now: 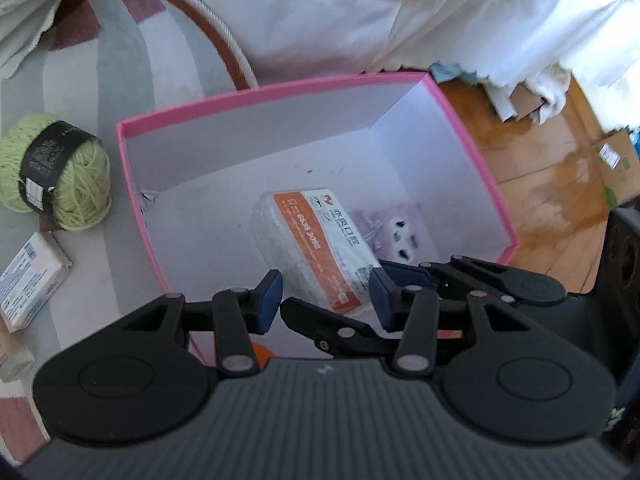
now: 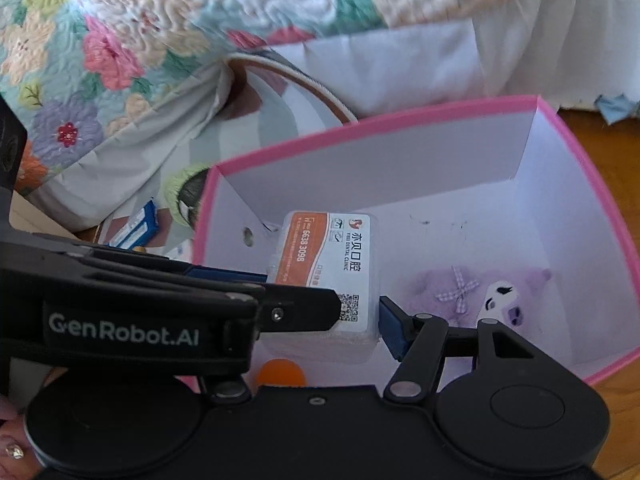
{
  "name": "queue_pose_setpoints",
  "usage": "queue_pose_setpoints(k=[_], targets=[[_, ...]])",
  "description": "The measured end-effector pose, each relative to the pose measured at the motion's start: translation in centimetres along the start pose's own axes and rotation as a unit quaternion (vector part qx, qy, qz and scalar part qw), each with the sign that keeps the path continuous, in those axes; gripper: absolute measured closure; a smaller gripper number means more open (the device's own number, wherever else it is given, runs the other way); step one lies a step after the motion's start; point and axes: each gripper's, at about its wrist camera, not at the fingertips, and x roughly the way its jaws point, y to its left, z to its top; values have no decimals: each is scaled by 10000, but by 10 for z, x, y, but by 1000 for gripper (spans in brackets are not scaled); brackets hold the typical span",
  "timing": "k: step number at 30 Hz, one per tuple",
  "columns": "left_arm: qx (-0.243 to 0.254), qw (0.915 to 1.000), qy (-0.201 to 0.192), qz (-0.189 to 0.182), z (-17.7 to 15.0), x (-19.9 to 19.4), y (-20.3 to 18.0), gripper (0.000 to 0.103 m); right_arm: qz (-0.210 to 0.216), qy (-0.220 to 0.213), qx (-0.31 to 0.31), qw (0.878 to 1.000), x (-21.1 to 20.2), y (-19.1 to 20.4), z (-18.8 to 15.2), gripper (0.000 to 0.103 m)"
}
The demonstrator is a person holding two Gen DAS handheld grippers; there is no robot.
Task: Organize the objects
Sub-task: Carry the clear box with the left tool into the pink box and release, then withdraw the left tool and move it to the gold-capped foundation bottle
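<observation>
A: Two grippers work over one pink-rimmed box [image 1: 472, 152], which sits partly on a striped rug [image 1: 104, 72] and partly on a wooden floor [image 1: 552, 168]. Which one has the pack?

B: The right gripper [image 2: 320, 312], as far as I can tell. In its own view the clear dental-clinic pack [image 2: 328, 264] with the orange and white label lies between its blue pads [image 2: 390, 328], the right pad touching the pack's edge; the left pad is hidden behind the other tool, so whether the grip is firm I cannot tell.

A: And the left gripper [image 1: 326, 292]?

B: Its fingers stand spread, nothing held. The pack's near end [image 1: 316, 244] shows in the gap between its blue pads [image 1: 269, 300], with the right gripper's linkage crossing just under that gap.

A: Where is the pack within the box?

B: Low inside, about mid-floor, tilted, nearer the front wall. Just beside it, toward the right wall, a purple plush toy [image 2: 472, 292] with a gingham bow lies on the box floor.

A: Anything outside?

B: A ball of green yarn [image 1: 56, 172] with a dark band lies on the rug beside the box's left wall, and a small white and blue carton [image 1: 28, 280] nearer the rug's front edge. A floral quilt [image 2: 120, 40] hangs behind.
</observation>
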Motion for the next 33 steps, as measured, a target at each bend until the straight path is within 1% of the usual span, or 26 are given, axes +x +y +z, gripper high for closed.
queue_pose_setpoints(k=[1, 3, 4, 6, 9, 14, 19, 22, 24, 28, 30, 33], targets=[[50, 10000, -1, 58, 0, 4, 0, 57, -14, 5, -8, 10000, 4, -2, -2, 36], [278, 9995, -7, 149, -1, 8, -6, 61, -41, 19, -84, 10000, 10, -4, -6, 36], [284, 9995, 5, 157, 0, 11, -6, 61, -75, 30, -110, 9999, 12, -4, -7, 36], [228, 9997, 47, 121, 1, 15, -6, 61, -173, 83, -213, 9996, 14, -5, -7, 36], [226, 9997, -44, 72, 0, 13, -9, 63, -362, 116, -397, 9985, 15, -6, -7, 36], [137, 9999, -99, 16, -2, 9, -8, 64, -517, 125, -410, 9977, 24, -9, -5, 36], [83, 9995, -265, -150, -8, -11, -6, 64, -780, 253, -700, 9942, 25, 1, -9, 36], [71, 9990, -364, -266, -10, -28, -6, 64, -813, 222, -788, 9933, 13, 3, -13, 34], [74, 9985, -416, -335, -11, -42, -6, 64, -762, 175, -757, 9941, 0, 6, -14, 34], [164, 9977, -529, -400, -16, -75, -7, 63, -650, 36, -925, 9936, -34, 22, -11, 34], [317, 9971, -591, -352, -19, -95, -8, 61, -577, 18, -1037, 9929, -51, 33, -8, 34], [569, 9961, -662, -151, -25, -128, -10, 60, -495, -33, -1300, 9903, -77, 55, -4, 34]])
